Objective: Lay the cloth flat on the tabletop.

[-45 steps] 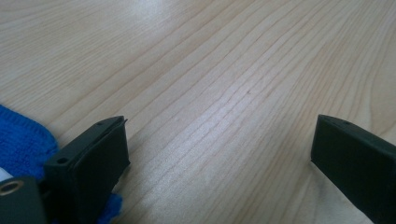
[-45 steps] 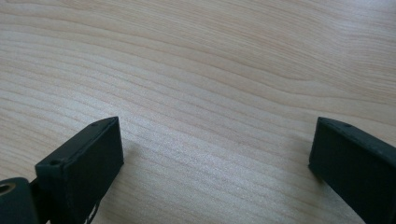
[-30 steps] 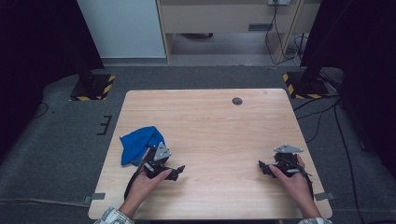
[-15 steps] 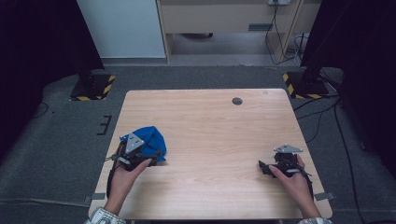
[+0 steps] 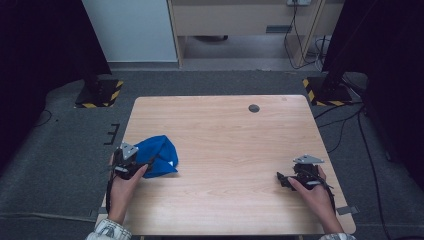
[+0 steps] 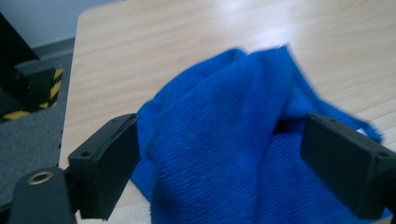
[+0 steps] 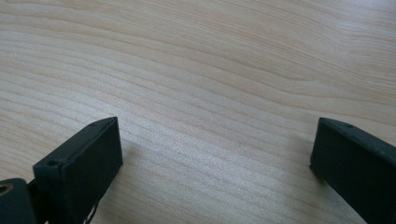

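Note:
A crumpled blue cloth (image 5: pixel 159 154) lies on the left part of the light wooden table (image 5: pixel 225 130). My left gripper (image 5: pixel 140 166) sits at the cloth's left side, close to the table's left edge, pointing right into it. In the left gripper view the cloth (image 6: pixel 224 140) bulges between the two jaws of my left gripper (image 6: pixel 224 163). They have just been closing a little but still stand wide, open and not pinching the cloth. My right gripper (image 5: pixel 282 179) rests near the front right corner, and my right gripper (image 7: pixel 215 158) is open over bare wood.
A small round dark grommet (image 5: pixel 254 108) sits near the table's far edge. Dark stands with yellow-black striped feet (image 5: pixel 100 94) (image 5: pixel 325 90) flank the far corners on the grey carpet. Cables run along the floor at the right.
My left hand has moved left, from the cloth's front right side across it to its left side at the table edge. The right hand has stayed put.

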`<state>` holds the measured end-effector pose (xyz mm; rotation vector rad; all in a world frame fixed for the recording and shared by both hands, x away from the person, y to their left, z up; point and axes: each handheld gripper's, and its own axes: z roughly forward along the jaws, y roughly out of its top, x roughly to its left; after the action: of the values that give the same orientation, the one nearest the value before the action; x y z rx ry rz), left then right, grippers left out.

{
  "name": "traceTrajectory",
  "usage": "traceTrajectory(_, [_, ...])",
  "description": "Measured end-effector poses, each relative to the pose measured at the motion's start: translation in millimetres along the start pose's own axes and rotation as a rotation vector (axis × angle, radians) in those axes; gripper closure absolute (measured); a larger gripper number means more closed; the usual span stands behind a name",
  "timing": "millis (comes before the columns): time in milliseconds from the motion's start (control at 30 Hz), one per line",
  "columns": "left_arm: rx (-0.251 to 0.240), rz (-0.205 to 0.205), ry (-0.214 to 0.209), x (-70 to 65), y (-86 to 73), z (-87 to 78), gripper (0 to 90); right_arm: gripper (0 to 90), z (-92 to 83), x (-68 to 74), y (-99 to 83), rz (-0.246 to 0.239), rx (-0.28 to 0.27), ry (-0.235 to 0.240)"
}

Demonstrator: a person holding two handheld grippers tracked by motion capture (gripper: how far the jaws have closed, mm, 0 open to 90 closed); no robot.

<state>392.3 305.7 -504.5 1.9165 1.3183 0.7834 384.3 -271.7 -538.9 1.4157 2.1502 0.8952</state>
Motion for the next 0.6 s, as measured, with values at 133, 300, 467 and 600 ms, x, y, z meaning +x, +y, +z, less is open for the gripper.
traceTrajectory(133, [0.061, -0.015, -0.028, 3.2, -7.7, 12.4, 10.3, 2.2, 0.0, 0.0, 0.0, -0.001, 0.0, 0.0])
traceTrajectory(300, [0.121, -0.006, -0.062, 1.4, -13.1, 24.1, 13.5, 1.5, 0.6, 0.4, 0.2, -0.001, 0.0, -0.003])
traceTrajectory(467, [0.133, -0.04, -0.112, 3.9, -14.8, 27.0, 21.8, 1.5, 0.6, 0.3, 0.2, -0.002, 0.0, -0.003])
traceTrajectory(600, [0.121, -0.03, -0.145, 3.5, -14.6, 25.4, 33.1, 1.4, 0.6, 0.4, 0.3, 0.0, 0.0, -0.002])
